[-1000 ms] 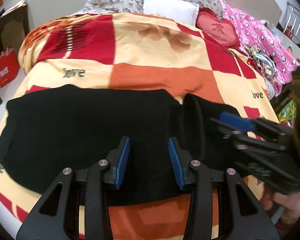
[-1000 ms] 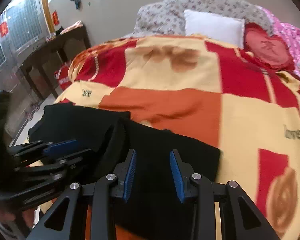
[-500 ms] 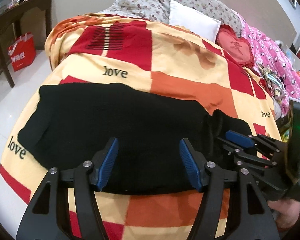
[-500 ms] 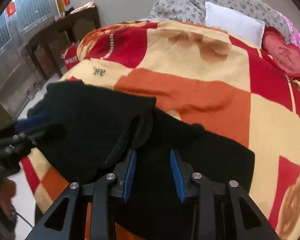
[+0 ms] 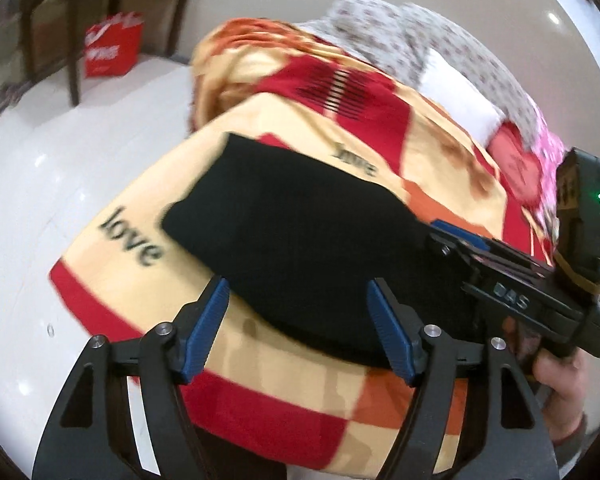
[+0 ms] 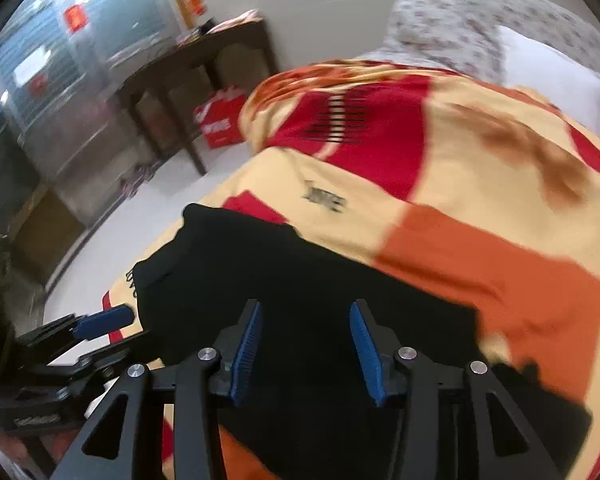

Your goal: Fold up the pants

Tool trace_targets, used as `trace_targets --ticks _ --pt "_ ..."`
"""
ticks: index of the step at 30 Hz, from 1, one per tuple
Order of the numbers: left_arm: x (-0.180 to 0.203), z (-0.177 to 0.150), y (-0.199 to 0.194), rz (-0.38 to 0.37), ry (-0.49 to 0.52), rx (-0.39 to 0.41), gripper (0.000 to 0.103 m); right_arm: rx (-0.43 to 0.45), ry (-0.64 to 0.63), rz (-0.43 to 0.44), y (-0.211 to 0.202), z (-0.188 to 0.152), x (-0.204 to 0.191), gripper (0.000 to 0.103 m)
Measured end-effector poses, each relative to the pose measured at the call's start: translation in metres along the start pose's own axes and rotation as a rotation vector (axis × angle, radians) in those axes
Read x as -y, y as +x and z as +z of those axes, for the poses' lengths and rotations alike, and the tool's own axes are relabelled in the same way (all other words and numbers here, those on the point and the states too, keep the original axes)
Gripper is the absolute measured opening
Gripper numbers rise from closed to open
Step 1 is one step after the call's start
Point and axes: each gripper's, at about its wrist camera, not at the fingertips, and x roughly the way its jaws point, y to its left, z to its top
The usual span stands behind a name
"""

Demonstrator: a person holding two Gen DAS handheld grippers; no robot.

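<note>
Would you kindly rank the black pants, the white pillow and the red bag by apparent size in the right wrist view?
1. Black pants, by far the largest.
2. White pillow.
3. Red bag, smallest, though it sits farther back, so true size is unsure.

Bright, even indoor light; both fisheye views motion-blurred, edges bent and vignetted.

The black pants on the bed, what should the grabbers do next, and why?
Probably bring the open left gripper down onto the near edge of the pants and pinch it. Both grippers are open and hold nothing, the right gripper is over the pants, and the pants lie flat on the blanket.
</note>
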Motion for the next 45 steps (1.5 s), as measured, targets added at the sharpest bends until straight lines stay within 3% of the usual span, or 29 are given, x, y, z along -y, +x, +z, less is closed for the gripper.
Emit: trace_targets --ticks 8,11,19,21,23,26,27,29,31,33,36,37,39,40,41,45 --pt "-0.031 0.004 0.018 0.040 -0.125 -0.023 0.072 -0.035 -0.100 -0.006 0.058 0.044 -0.029 0.045" --pt "-0.031 0.006 0.026 0.029 -0.139 -0.021 0.076 -0.070 -0.121 -0.060 0.085 0.046 -0.028 0.045" --pt "-0.026 0.020 0.039 -0.045 -0.192 0.012 0.081 -0.048 0.010 0.050 0.090 0.042 -0.003 0.049" --pt "-0.021 0.023 0.034 -0.069 -0.185 0.044 0.065 -0.026 0.044 0.047 0.075 0.043 0.003 0.049" --pt "-0.009 0.026 0.023 -0.073 -0.130 0.093 0.038 0.015 0.065 0.057 0.054 0.045 0.009 0.049" --pt "0.022 0.026 -0.001 -0.151 -0.020 0.183 0.015 0.068 0.104 0.051 0.008 0.043 0.028 0.049" --pt "0.038 0.023 -0.009 -0.202 0.035 0.200 0.015 0.096 0.127 0.043 -0.013 0.039 0.038 0.049" --pt "0.078 0.011 -0.020 -0.267 0.174 0.231 0.015 0.141 0.172 0.040 -0.043 0.031 0.054 0.049" --pt "0.110 -0.001 -0.013 -0.326 0.271 0.199 0.015 0.185 0.232 0.054 -0.071 0.019 0.073 0.050" --pt "0.126 -0.009 0.001 -0.325 0.292 0.130 0.015 0.217 0.289 0.015 -0.092 0.005 0.090 0.051" --pt "0.123 -0.019 -0.002 -0.257 0.308 0.144 0.015 0.217 0.307 -0.024 -0.101 -0.007 0.099 0.051" --pt "0.117 -0.018 -0.003 -0.230 0.297 0.146 0.018 0.209 0.303 -0.012 -0.100 -0.008 0.098 0.051" --pt "0.099 -0.015 -0.005 -0.187 0.231 0.134 0.041 0.179 0.271 0.009 -0.088 -0.008 0.089 0.052" --pt "0.085 -0.014 -0.007 -0.175 0.183 0.136 0.063 0.163 0.253 0.017 -0.082 -0.007 0.085 0.053" --pt "0.074 -0.015 -0.011 -0.162 0.144 0.146 0.071 0.138 0.223 0.029 -0.074 -0.005 0.077 0.053" --pt "0.023 -0.012 -0.021 -0.048 -0.015 0.185 0.071 0.055 0.117 0.084 -0.030 0.005 0.034 0.053"
